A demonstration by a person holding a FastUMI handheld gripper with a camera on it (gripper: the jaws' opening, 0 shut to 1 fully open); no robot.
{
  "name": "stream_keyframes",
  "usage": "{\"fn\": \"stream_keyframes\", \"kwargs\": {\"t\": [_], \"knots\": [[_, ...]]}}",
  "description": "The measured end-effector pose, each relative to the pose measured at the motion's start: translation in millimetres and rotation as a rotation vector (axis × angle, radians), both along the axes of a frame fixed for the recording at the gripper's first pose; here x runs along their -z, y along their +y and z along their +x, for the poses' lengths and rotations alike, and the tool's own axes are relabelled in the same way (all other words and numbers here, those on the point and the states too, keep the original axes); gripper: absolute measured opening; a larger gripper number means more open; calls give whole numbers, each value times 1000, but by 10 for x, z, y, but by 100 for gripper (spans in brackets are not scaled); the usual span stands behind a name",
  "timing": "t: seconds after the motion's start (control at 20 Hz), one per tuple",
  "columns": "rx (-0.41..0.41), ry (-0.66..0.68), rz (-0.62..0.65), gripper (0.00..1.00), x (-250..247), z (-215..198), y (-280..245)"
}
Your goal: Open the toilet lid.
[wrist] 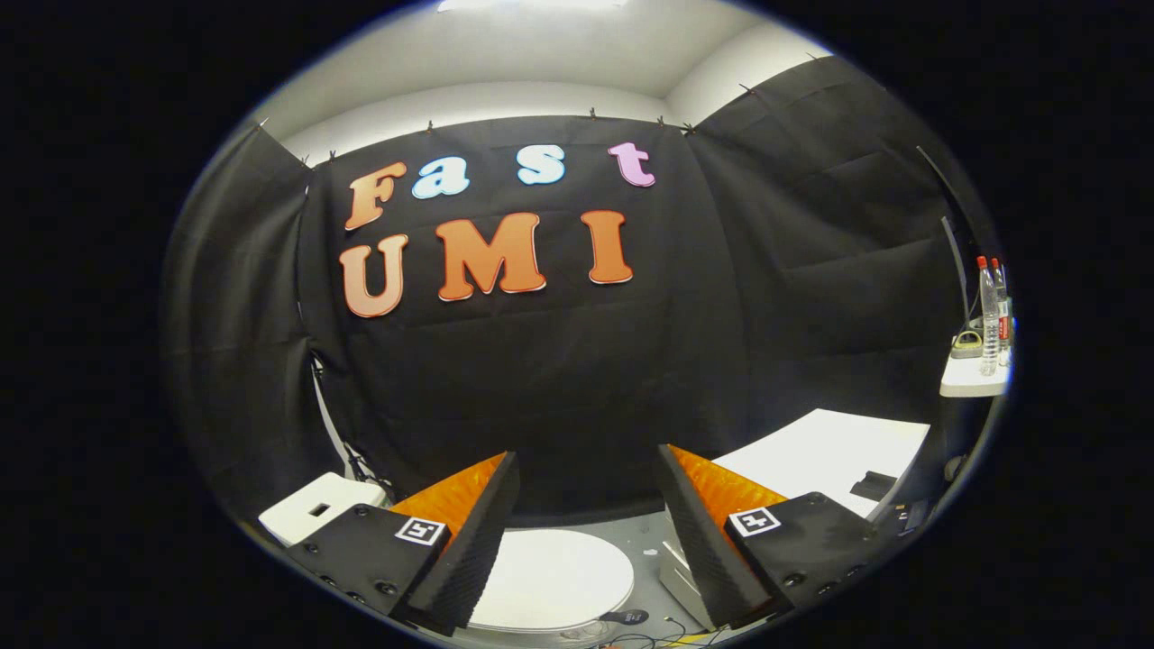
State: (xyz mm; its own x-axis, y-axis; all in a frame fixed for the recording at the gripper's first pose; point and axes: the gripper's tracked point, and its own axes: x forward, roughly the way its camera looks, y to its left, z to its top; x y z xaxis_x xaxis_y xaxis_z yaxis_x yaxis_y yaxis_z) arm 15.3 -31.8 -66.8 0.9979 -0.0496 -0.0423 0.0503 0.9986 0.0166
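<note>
Hovering gripper (586,532) fingers spread, empty | round white plastic toilet lid (559,577) lies near, below between them, seemingly closed flat

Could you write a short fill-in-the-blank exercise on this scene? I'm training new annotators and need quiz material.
1. The gripper, with two black ridged fingers backed in orange, stands ____ with nothing held between them.
2. The round white toilet lid lies ____ on the toilet, below and between the fingers.
3. Two clear plastic bottles with ____ caps stand on a small white shelf.
4. Each black finger base carries a square black-and-white ____.

Missing words: open; closed; red; marker
</note>
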Motion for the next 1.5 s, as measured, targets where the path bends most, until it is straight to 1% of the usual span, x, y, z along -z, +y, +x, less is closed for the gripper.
{"fn": "stream_keyframes", "kwargs": {"t": [0.15, 0.35, 0.5, 0.7, 0.85, 0.95, 1.15, 1.2, 1.25, 1.3, 1.5], "knots": [[32, 28, -4, 98, 334, 42, -136], [55, 91, 48, 99, 875, 87, -289], [96, 150, 105, 99, 1353, 64, -427], [126, 203, 167, 99, 1900, 24, -508], [143, 255, 256, 98, 2304, -10, -569], [161, 293, 288, 99, 2570, -25, -613], [186, 393, 336, 99, 3018, -153, -664], [199, 409, 327, 99, 3118, -170, -715], [206, 416, 322, 99, 3201, -160, -751], [217, 388, 321, 99, 3245, -80, -805], [244, 426, 436, 99, 3580, -115, -855]]}}
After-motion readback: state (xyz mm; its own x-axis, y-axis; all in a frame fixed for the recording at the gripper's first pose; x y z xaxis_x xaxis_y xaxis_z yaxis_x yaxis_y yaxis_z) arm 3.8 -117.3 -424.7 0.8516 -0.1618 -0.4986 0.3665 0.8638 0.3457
